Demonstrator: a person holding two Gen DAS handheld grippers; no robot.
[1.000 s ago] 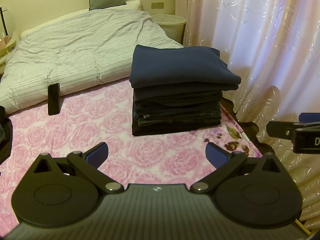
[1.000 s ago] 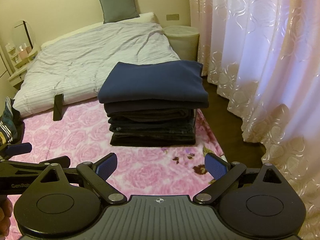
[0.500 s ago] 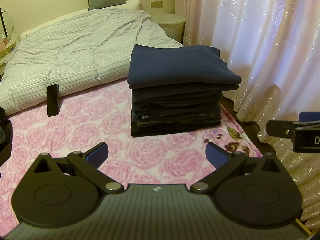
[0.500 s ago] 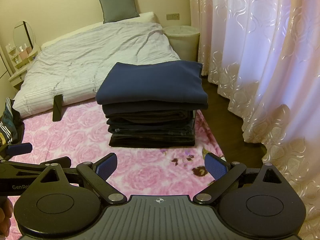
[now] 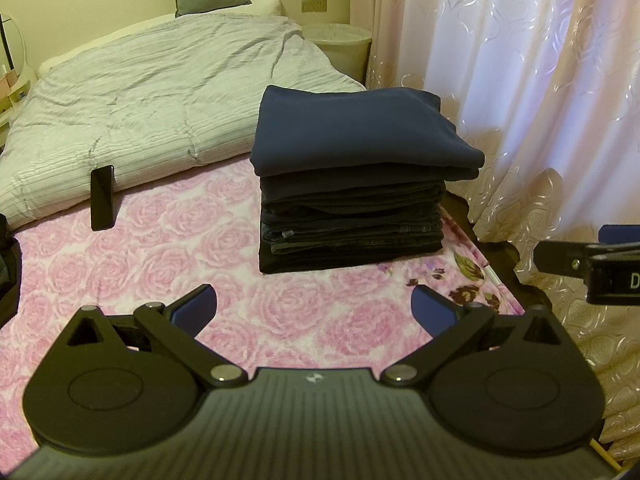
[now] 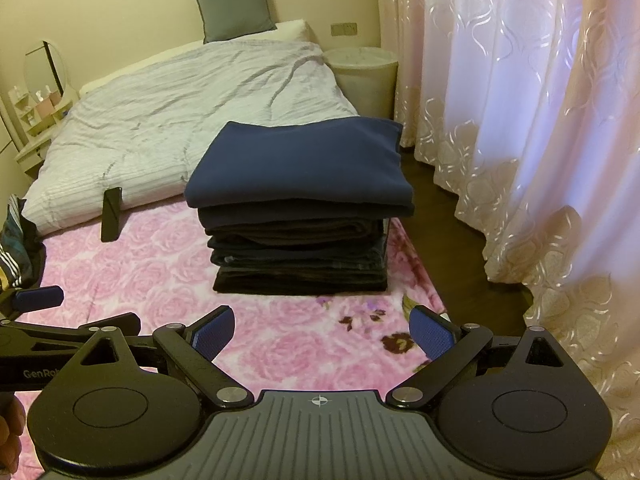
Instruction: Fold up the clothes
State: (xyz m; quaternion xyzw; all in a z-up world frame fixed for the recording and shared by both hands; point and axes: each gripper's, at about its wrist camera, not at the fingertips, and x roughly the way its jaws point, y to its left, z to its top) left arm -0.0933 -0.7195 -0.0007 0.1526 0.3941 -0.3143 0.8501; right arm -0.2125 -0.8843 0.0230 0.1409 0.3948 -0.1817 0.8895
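A stack of folded dark clothes with a navy garment on top sits on the pink rose blanket, near the bed's right edge; it also shows in the right wrist view. My left gripper is open and empty, held back from the stack above the blanket. My right gripper is open and empty, also short of the stack. A heap of unfolded striped clothes lies at the far left edge.
A black phone lies on the blanket against the grey quilt. A white bin stands beyond the bed. Pale curtains hang on the right, with dark floor beside the bed edge.
Both views have drifted slightly; the stack sits a touch further left in frame. Both grippers stay open and empty.
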